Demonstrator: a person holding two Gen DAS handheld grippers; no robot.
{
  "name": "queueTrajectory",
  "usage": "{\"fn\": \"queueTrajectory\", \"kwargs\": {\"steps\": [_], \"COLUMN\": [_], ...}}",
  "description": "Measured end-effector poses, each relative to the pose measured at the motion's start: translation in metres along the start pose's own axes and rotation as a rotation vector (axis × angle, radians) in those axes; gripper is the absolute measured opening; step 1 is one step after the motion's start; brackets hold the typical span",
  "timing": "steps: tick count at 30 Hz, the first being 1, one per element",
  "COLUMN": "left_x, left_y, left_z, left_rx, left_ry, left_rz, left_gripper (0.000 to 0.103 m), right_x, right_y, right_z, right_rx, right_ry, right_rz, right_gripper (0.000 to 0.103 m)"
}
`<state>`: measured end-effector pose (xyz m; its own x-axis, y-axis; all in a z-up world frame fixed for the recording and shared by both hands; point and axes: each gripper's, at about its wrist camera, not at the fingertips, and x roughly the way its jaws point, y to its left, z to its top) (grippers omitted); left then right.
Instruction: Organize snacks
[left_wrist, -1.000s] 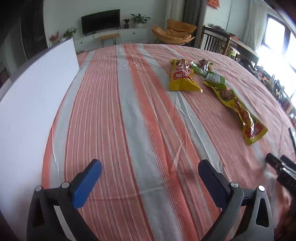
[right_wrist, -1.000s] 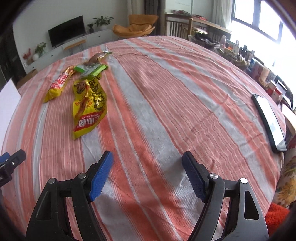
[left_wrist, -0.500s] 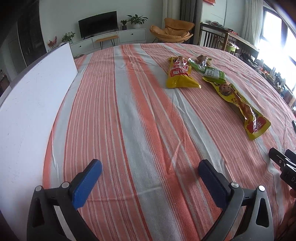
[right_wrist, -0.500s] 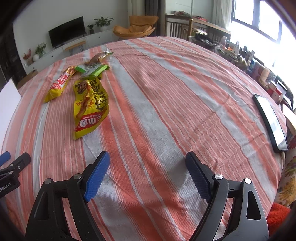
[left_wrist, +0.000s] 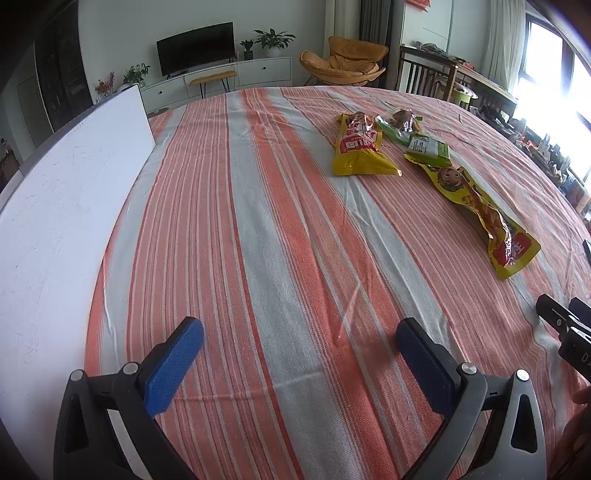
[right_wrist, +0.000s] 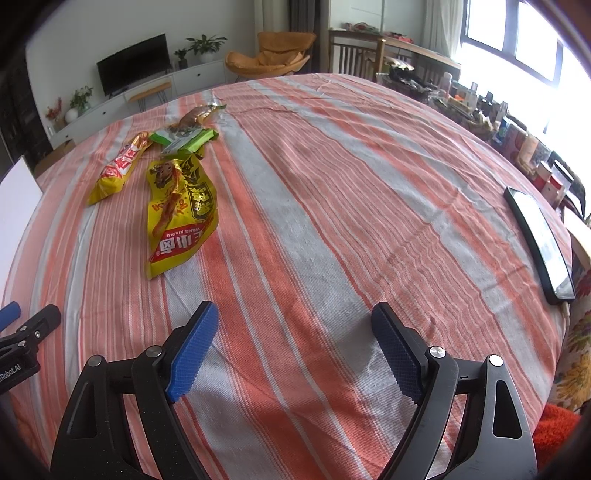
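Note:
Several snack packs lie grouped on the striped tablecloth (right_wrist: 332, 184). They are a wide yellow bag (right_wrist: 183, 210), a long yellow-and-red bag (right_wrist: 120, 170), a green pack (right_wrist: 184, 140) and a brown pack in clear wrap (right_wrist: 197, 114). The left wrist view shows them at its upper right: yellow-and-red bag (left_wrist: 360, 147), green pack (left_wrist: 424, 146), brown pack (left_wrist: 404, 120), wide yellow bag (left_wrist: 480, 214). My left gripper (left_wrist: 299, 326) is open over bare cloth. My right gripper (right_wrist: 295, 310) also stands open and holds nothing, well short of the snacks.
A white board (left_wrist: 55, 221) lies along the table's left side. A black phone (right_wrist: 539, 240) rests near the right edge. Beyond the table are a TV stand, an orange chair and a cluttered windowsill.
The right gripper's jaws have spread wider. Both hands stay where they were and the snacks have not moved.

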<state>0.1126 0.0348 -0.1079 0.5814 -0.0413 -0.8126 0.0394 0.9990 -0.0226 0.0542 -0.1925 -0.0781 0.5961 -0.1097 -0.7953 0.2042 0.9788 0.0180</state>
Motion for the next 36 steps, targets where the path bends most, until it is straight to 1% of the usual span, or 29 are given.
{"fn": "queueTrajectory", "kwargs": {"steps": [5,11,14,17,20,23,27,31,34,36], "left_x": [0.0,0.001,0.001,0.001,0.001,0.001,0.001,0.001,0.001,0.001], "left_y": [0.0,0.0,0.0,0.0,0.0,0.0,0.0,0.0,0.0,0.0], "left_z": [0.0,0.0,0.0,0.0,0.0,0.0,0.0,0.0,0.0,0.0], "left_rx": [0.0,0.0,0.0,0.0,0.0,0.0,0.0,0.0,0.0,0.0], "left_ry": [0.0,0.0,0.0,0.0,0.0,0.0,0.0,0.0,0.0,0.0], "left_rz": [0.0,0.001,0.001,0.0,0.0,0.0,0.0,0.001,0.001,0.001], "left_gripper": [0.103,0.103,0.103,0.103,0.103,0.103,0.103,0.103,0.103,0.103], "right_x": [0.0,-0.005,-0.005,-0.008,-0.014,-0.012,0.002,0.028,0.05,0.06], "right_y": [-0.002,-0.023,-0.022,-0.019,-0.01,0.002,0.023,0.049,0.068,0.076], "right_z": [0.0,0.003,0.004,0.006,0.009,0.018,0.045,0.072,0.079,0.078], "right_rx": [0.006,0.133,0.134,0.132,0.094,0.038,-0.051,-0.175,-0.26,-0.295], "right_ry": [0.002,-0.026,-0.026,-0.026,-0.048,-0.038,-0.012,0.028,0.076,0.09], "right_rz": [0.012,0.138,0.152,0.228,0.249,0.267,0.276,0.232,0.198,0.176], "right_gripper": [0.087,0.088,0.088,0.087,0.087,0.087,0.087,0.086,0.086,0.086]}}
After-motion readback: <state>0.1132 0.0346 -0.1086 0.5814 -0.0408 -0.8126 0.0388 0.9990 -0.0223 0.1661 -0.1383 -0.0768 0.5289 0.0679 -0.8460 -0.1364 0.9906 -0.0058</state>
